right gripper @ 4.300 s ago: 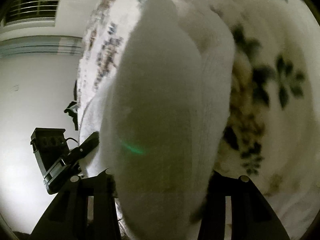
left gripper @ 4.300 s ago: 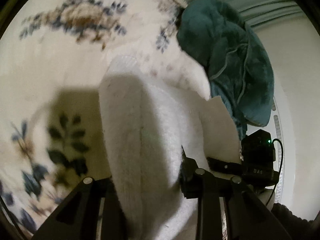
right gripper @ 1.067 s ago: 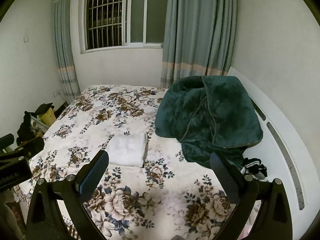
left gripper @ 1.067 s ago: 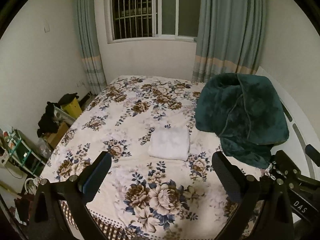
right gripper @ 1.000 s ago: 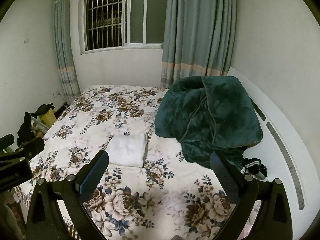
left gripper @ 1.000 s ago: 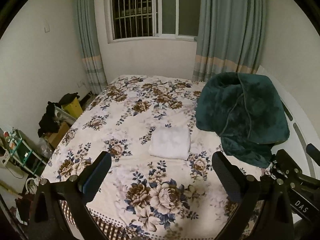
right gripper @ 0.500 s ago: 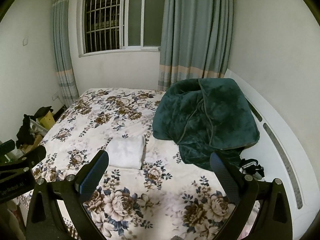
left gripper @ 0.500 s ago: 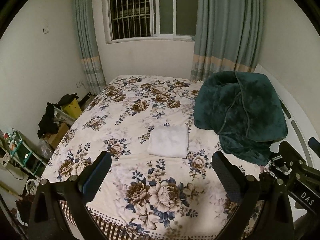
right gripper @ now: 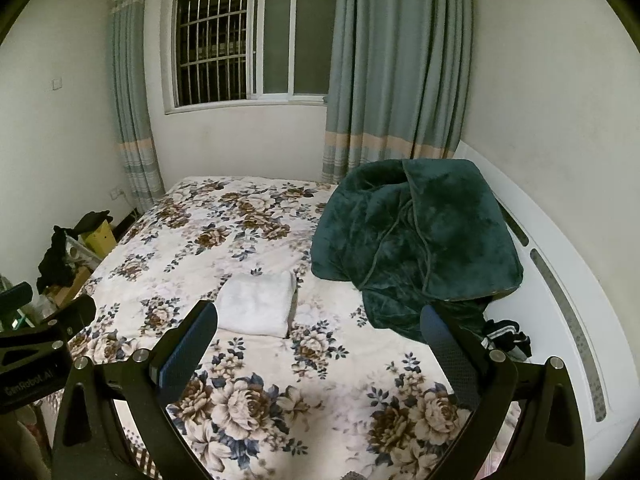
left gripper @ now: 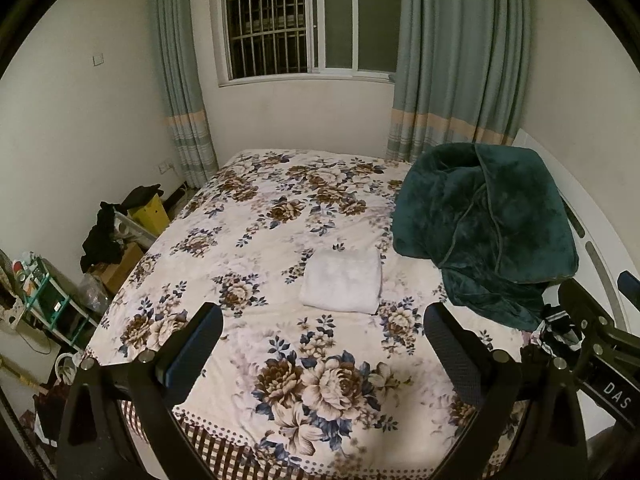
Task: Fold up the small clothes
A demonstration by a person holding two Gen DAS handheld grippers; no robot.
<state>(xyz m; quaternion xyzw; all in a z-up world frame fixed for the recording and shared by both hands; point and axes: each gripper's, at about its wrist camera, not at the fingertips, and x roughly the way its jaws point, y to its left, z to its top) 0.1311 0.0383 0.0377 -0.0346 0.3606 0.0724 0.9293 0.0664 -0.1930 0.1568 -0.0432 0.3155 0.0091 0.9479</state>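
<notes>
Bedroom interior, seen from both wrist cameras: a bed (left gripper: 280, 360) with a floral cover filled the middle of each view, below a barred window (left gripper: 308, 20) flanked by grey-green curtains (left gripper: 460, 60). A folded white garment (left gripper: 341, 281) lay flat as a neat rectangle near the middle of the bed, a little toward the headboard side; in the right wrist view the same garment (right gripper: 256, 306) appeared just beyond the tip of the near finger. A dark green blanket (left gripper: 484, 228) was heaped against the bed's headboard edge, close to the garment but not touching it. A white curved headboard (right gripper: 560, 300) ran along that edge, and a small dark striped cloth (right gripper: 506, 336) lay at the foot of the blanket heap.

The left tool (left gripper: 320, 344) was held back from the bed near its foot edge, fingers wide apart and gripping nothing; the padded fingertips (left gripper: 196, 344) stood clear of the cover. The right tool (right gripper: 320, 344) was likewise spread wide and empty, held well apart from the garment. Part of the right tool's body showed at the right margin of the left view, and part of the left tool's body at the left margin of the right view.

Beside the bed, a yellow box (left gripper: 150, 214), dark clothing (left gripper: 102, 240) and a small green rack (left gripper: 44, 296) stood along the wall.
</notes>
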